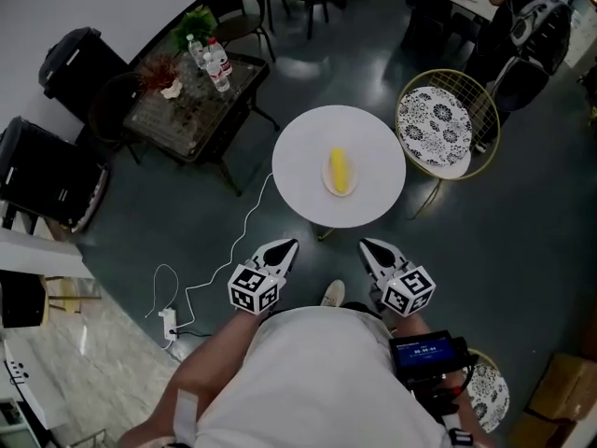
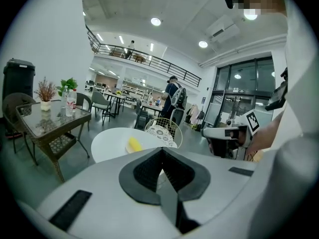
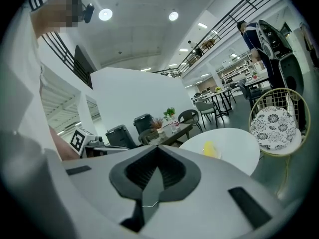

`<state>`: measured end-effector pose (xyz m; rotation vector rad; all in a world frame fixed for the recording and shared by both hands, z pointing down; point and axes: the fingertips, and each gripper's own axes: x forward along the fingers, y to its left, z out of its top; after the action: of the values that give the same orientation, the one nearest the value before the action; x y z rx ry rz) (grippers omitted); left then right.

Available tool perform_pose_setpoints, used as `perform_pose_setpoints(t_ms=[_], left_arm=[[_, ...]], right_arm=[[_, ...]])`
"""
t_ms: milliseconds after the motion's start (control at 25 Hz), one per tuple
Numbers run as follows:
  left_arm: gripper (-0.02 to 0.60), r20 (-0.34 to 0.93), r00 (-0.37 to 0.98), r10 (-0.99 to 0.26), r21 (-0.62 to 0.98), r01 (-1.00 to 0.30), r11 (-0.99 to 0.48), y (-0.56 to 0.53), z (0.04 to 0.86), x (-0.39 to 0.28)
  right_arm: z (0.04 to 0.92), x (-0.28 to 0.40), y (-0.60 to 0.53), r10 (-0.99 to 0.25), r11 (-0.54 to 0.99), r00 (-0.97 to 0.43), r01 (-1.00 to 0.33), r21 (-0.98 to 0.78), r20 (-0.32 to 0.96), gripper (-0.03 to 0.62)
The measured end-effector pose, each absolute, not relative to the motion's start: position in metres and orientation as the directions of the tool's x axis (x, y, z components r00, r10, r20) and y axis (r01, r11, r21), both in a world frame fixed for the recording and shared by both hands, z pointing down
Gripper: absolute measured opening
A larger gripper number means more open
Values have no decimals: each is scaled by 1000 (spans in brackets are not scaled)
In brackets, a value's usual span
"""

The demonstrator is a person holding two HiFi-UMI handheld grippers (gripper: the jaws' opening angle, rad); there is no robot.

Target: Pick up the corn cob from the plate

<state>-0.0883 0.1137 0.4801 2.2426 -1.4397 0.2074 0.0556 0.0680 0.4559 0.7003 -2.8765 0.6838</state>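
Observation:
A yellow corn cob (image 1: pixel 340 170) lies on a small white plate (image 1: pixel 326 181) in the middle of a round white table (image 1: pixel 308 143). The cob (image 2: pixel 133 144) also shows ahead in the left gripper view, and the cob (image 3: pixel 211 149) in the right gripper view. My left gripper (image 1: pixel 288 246) is shut and empty, short of the table's near edge. My right gripper (image 1: pixel 367 246) hangs beside it, jaws together, nothing held. Both point toward the table.
A chair with a patterned cushion (image 1: pixel 438 126) stands right of the table. A dark glass table (image 1: pixel 191 91) with bottles and plants is at the left, black bins (image 1: pixel 70 59) beyond it. A white cable (image 1: pixel 219 255) and power strip lie on the floor.

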Motion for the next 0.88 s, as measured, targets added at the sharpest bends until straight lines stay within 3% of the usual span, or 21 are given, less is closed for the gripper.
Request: perform_pose_setpoints(t_ms=[520,880], left_arm=[[6,409,426,-807,311,-896,-316,77,486,-108],[6,437,478,-762,300,-876,-378,33,496,-145]], right_arm=[[468,43,29,-406,777,-882,-470,-418,238,8],[471,25,0,-508,714,-820,-572,-405,263,8]])
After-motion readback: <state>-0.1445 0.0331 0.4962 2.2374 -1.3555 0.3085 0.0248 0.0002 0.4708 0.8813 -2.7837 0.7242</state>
